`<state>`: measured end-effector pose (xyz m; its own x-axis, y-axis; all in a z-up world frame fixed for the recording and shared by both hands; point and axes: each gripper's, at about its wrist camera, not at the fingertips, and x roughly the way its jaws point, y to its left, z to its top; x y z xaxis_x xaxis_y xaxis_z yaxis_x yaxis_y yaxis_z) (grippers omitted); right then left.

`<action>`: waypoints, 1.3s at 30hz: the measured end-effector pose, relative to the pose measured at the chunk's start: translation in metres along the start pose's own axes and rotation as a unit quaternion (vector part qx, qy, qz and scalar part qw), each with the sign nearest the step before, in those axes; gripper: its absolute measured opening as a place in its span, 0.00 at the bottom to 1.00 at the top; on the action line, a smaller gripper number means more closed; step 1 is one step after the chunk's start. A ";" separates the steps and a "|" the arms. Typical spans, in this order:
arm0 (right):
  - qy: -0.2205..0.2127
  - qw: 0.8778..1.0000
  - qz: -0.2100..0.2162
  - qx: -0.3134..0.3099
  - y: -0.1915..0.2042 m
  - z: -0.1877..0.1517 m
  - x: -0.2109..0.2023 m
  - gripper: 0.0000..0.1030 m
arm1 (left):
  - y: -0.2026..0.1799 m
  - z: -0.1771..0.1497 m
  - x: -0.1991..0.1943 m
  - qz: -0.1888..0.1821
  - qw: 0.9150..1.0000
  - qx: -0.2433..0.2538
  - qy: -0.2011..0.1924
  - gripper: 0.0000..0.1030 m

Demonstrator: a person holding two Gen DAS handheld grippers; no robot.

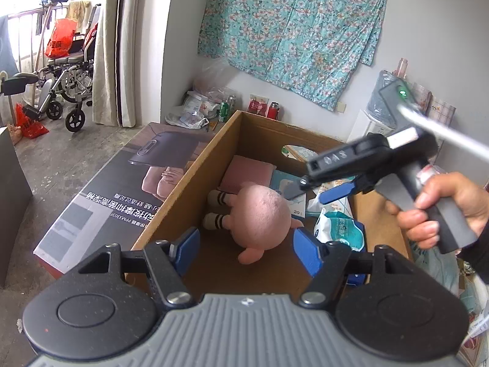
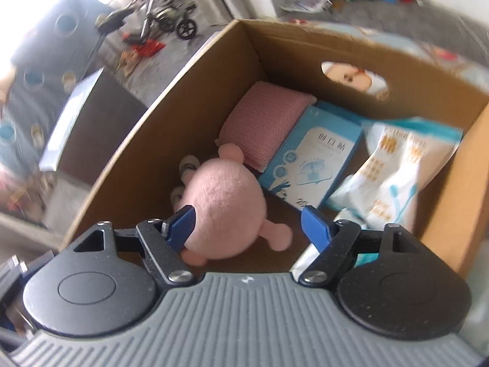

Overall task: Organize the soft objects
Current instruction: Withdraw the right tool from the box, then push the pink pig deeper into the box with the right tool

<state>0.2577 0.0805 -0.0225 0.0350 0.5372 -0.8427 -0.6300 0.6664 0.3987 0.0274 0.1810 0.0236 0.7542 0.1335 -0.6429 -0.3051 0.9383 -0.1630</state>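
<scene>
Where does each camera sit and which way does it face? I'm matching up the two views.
Left wrist: on the left claw, facing down into the cardboard box; the right claw and a hand show.
Right wrist: on the right claw, tilted down into the box.
Shared: pink plush toy, pink cloth.

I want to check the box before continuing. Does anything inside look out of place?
Nothing is spilled or damaged. Only the pink plush toy lies face down in the cardboard box, beside the pink pad.
</scene>
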 end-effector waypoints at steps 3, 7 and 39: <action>0.023 0.998 -0.018 -0.064 0.004 -0.003 -0.004 0.47 | 0.004 0.001 0.000 0.002 1.000 -0.007 -0.004 0.68; 0.056 0.987 -0.038 -0.145 0.010 -0.008 0.012 0.37 | 0.010 0.003 -0.001 0.008 1.000 -0.015 -0.007 0.68; -0.058 0.980 -0.031 -0.187 0.051 -0.003 -0.053 0.07 | 0.022 0.003 -0.008 0.004 0.999 -0.039 -0.016 0.68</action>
<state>0.2213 0.0843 0.0408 0.1570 0.5708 -0.8059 -0.8630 0.4760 0.1690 0.0166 0.2020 0.0270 0.7692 0.1523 -0.6206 -0.3546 0.9097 -0.2161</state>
